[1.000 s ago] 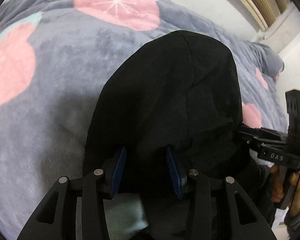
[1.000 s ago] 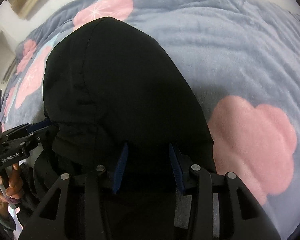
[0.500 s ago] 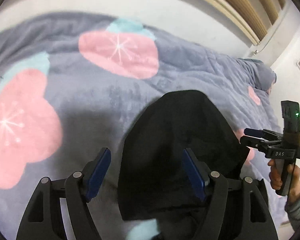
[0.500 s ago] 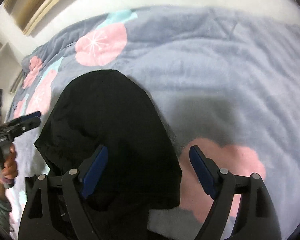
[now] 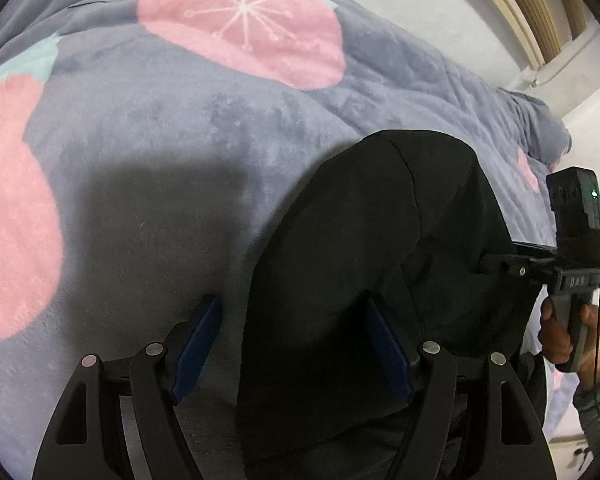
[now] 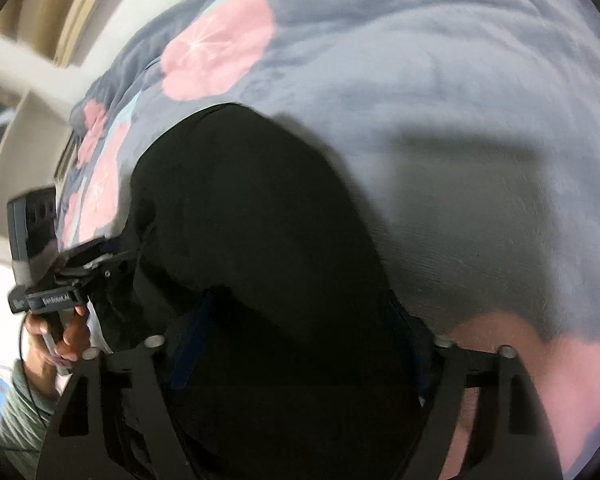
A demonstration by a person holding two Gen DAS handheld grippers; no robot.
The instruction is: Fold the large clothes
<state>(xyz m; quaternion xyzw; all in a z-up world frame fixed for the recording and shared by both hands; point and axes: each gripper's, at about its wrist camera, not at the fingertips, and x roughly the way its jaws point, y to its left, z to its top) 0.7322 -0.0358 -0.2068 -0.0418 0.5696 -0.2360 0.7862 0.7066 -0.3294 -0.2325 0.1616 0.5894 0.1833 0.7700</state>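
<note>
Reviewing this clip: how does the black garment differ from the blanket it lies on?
Colour: the garment is plain black, while the blanket is grey-blue with big pink flower patches.
Extent: the blanket spreads across nearly the whole view; the garment is a smaller, rounded heap on top of it.
Surface: the blanket looks plush and fuzzy; the garment looks smoother, with a seam running over it.
Both are soft fabric.

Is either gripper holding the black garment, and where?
Left gripper: nothing held; its jaws, just closing, straddle the edge of the black fabric garment. Right gripper, also closing around it: cannot tell.
</note>
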